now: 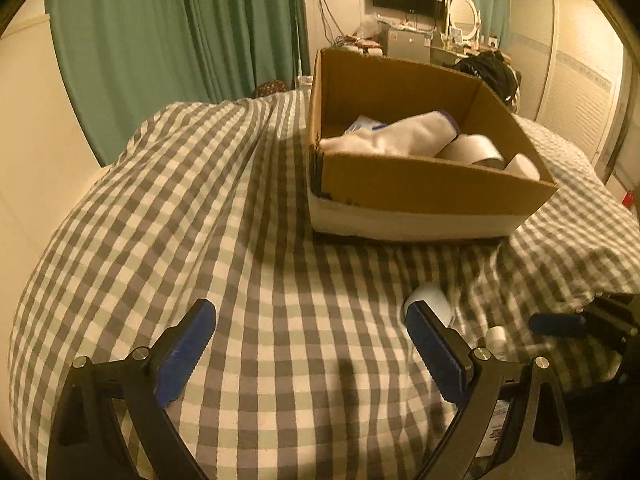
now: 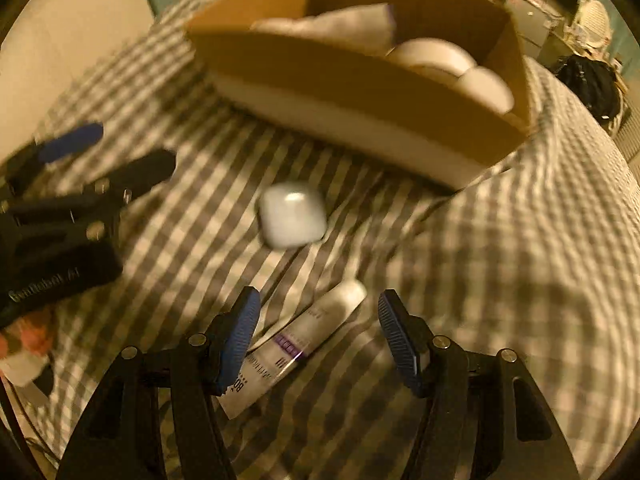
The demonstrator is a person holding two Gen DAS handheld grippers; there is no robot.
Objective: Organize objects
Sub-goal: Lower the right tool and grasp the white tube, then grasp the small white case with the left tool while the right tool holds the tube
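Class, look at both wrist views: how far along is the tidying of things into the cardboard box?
Done: the cardboard box already holds a white cloth and white rolls. In hand: nothing yet; the right gripper is open above the white tube, and the left gripper is open and empty. Left: the tube and the small white case lie on the checked bedspread.
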